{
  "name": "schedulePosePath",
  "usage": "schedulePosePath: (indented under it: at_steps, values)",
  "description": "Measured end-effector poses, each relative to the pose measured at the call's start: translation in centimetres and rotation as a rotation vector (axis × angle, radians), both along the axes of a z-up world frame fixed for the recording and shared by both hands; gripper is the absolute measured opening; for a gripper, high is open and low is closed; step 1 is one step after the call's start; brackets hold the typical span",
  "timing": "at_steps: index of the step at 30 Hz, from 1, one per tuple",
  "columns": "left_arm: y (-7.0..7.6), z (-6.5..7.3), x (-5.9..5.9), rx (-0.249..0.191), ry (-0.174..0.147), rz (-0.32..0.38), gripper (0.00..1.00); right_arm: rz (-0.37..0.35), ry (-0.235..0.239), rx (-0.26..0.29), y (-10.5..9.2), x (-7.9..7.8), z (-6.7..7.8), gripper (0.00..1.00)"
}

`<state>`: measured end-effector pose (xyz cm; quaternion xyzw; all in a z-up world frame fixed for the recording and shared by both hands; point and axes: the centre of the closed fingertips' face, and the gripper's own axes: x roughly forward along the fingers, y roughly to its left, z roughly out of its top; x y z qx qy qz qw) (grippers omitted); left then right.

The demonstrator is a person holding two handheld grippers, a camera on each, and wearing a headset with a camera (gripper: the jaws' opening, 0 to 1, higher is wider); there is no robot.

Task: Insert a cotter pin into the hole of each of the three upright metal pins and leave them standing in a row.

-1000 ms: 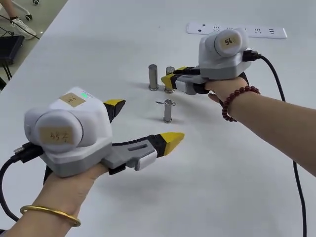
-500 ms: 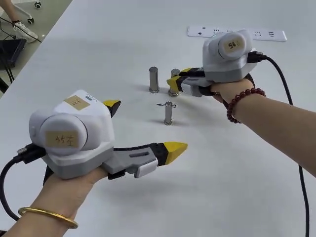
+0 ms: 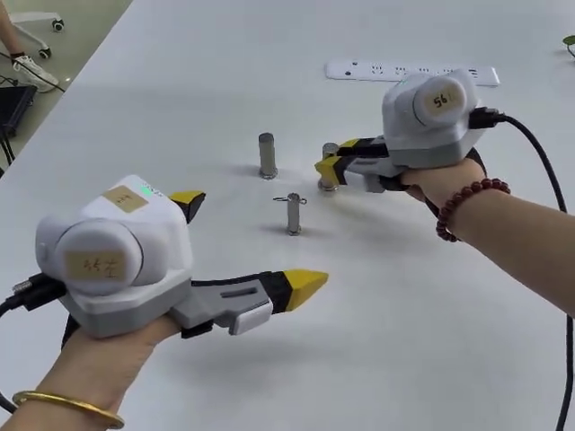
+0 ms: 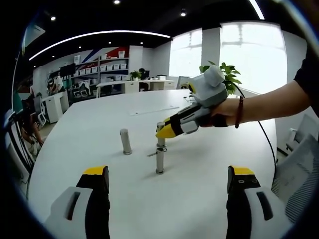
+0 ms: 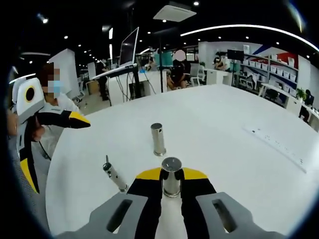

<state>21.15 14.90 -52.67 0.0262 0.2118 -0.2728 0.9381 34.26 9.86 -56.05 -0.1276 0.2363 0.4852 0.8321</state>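
Observation:
Three short metal pins are on the white table (image 3: 404, 296). A bare pin (image 3: 267, 155) (image 5: 158, 139) (image 4: 125, 141) stands upright at the left. A second pin (image 3: 293, 214) (image 4: 159, 160) (image 5: 114, 175) stands nearer me with a thin cotter pin (image 3: 286, 198) through its top. My right gripper (image 3: 328, 168) (image 5: 171, 175) (image 4: 167, 132) is shut on the third pin (image 3: 330, 151) (image 5: 171, 183), holding it upright to the right of the others. My left gripper (image 3: 247, 242) (image 4: 168, 172) hovers open at the lower left, with nothing between its jaws.
A white power strip (image 3: 411, 72) (image 5: 276, 144) lies at the far side of the table. The table's left edge (image 3: 54, 108) drops to the floor. A black cable (image 3: 548, 206) trails from the right gripper. People sit at desks beyond the table.
My right gripper has carried its pin to the right, widening the gap to the bare pin. The left gripper has stayed open and almost still.

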Motion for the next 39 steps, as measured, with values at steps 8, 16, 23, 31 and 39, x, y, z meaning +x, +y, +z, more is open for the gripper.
schedulePosePath:
  at_steps: [8,16,23,31,39]
  values:
    - [-0.1,0.0,-0.6,0.008,0.000,-0.008,0.99,0.013,0.007,-0.008,-1.4,-2.1,-0.1,0.08]
    - [-0.4,0.2,-1.0,0.009,-0.001,-0.021,0.99,0.035,0.015,-0.004,-2.4,-4.8,-0.4,0.08]
    - [-0.5,0.1,-1.4,0.010,0.006,-0.025,0.98,0.075,0.003,-0.032,-2.5,-7.3,-0.5,0.08]
    - [-0.5,0.3,-1.6,0.013,0.001,-0.025,0.97,0.084,0.009,-0.038,-3.2,-8.6,-1.0,0.08]
    - [-0.6,0.2,-2.0,0.022,0.004,-0.035,0.96,0.078,0.024,-0.021,-3.2,-10.1,-1.2,0.08]
